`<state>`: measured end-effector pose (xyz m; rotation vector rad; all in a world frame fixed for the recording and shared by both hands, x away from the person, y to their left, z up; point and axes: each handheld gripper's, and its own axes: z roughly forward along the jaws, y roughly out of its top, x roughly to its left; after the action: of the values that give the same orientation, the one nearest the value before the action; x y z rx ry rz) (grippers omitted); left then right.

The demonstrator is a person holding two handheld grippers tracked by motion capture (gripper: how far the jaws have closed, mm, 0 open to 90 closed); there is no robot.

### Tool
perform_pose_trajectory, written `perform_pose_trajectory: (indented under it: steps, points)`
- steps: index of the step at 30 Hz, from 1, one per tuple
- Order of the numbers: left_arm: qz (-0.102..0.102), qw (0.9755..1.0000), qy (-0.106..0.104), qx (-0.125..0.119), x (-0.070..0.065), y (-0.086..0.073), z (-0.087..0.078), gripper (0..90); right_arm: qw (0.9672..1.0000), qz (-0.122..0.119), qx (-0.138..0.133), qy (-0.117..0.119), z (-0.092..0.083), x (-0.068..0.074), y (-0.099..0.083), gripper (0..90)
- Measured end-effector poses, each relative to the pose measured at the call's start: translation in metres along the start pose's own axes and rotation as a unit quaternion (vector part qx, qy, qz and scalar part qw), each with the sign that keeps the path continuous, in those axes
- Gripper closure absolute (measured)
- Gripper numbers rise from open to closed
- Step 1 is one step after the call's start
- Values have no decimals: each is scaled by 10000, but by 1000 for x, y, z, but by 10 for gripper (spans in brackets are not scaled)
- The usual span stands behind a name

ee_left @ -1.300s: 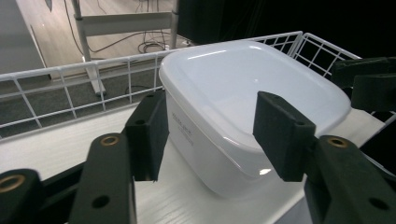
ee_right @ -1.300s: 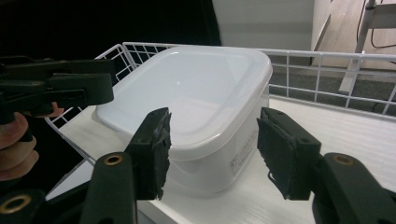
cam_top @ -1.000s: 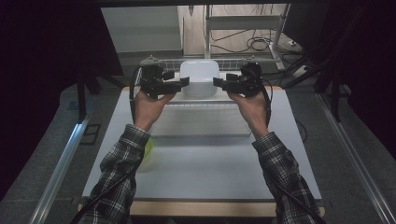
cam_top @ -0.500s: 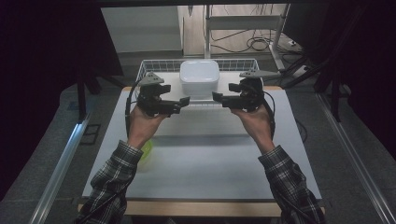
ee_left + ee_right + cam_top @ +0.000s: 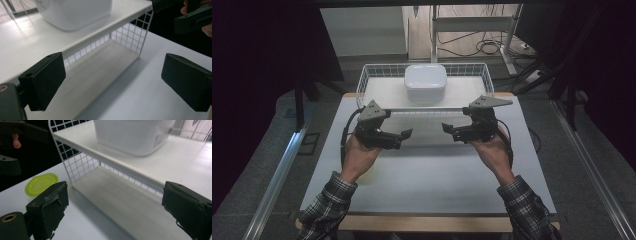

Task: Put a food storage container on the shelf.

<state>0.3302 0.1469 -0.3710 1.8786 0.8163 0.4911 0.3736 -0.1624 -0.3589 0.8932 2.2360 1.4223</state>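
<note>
While both hands are hovering over the white counter, the left tongs and right tongs are sitting wide apart in the jaws, gripping nothing and pointing toward each other just in front of the wire rack. A white lidded container is resting on the rack's upper shelf, and a green lid is lying flat on the counter near the rack's corner.
</note>
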Motion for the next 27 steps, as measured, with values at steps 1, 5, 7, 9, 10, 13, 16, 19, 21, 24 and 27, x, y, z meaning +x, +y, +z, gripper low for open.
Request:
perform_pose_trajectory:
  steps: [1, 5, 7, 9, 10, 13, 16, 19, 21, 24, 27]
  points:
    - [16, 10000, -23, 29, -2, -4, -1, 49, 10000, -20, 18, 18, -1, 1, -3, 61]
    - [167, 9998, -54, 83, -11, -18, -4, 51, 9999, -104, 30, 27, -6, 6, -17, 45]
    - [213, 9995, -179, 142, -15, -26, -4, 50, 9999, -83, 90, 76, -8, 8, -26, 42]
    - [233, 9992, -267, 169, -19, -34, -5, 44, 9998, -57, 180, 115, -8, 10, -34, 39]
    - [248, 9991, -284, 187, -20, -38, -5, 43, 9996, -86, 245, 131, -8, 11, -40, 35]
    - [222, 9992, -288, 142, -24, -52, -8, 41, 9988, -290, 386, 91, -8, 15, -54, 16]
    - [135, 9996, -245, 43, -27, -64, -11, 48, 9980, -358, 499, 117, -8, 18, -64, 2]
    - [125, 9997, -186, 76, -29, -77, -12, 73, 9979, -310, 546, 187, -10, 20, -73, 1]
    - [-21, 9998, -216, 51, -29, -87, -13, 82, 9978, -252, 542, 286, -12, 20, -79, 1]
    - [-208, 9993, -278, 114, -32, -101, -14, 91, 9977, -197, 579, 301, -13, 21, -92, 2]
    - [-225, 9992, -323, 109, -37, -114, -14, 86, 9977, -160, 603, 270, -15, 21, -103, 3]
